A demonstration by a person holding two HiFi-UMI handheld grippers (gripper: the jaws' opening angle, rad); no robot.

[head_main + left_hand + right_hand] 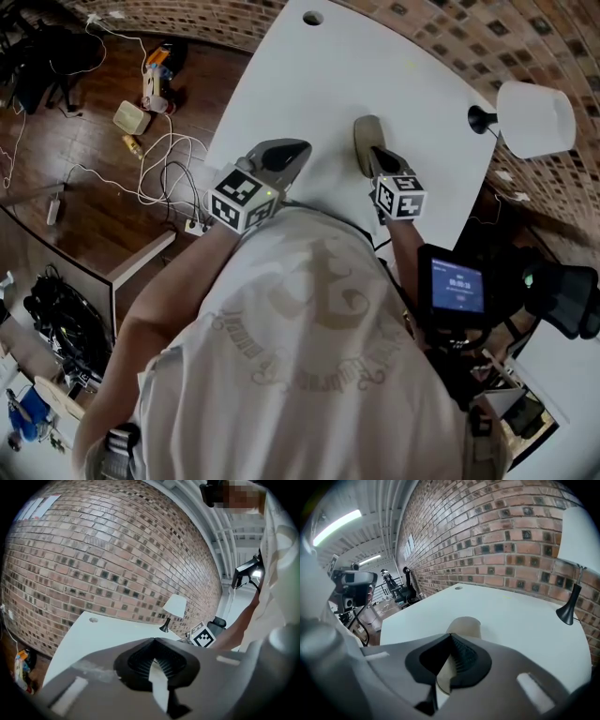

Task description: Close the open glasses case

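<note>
Right gripper (pixel 376 156) is holding its jaws shut, empty, right at the case's (pixel 365 134) near end; left gripper (pixel 298 148), shut too, is hovering left of the case.

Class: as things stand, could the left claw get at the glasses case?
Probably yes: only bare white table lies between the left claw and the glasses case, though the right claw crowds its near end.

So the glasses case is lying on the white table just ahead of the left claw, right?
Not quite. The glasses case does lie on the white table, but just ahead of the right claw; the right gripper view shows it.
</note>
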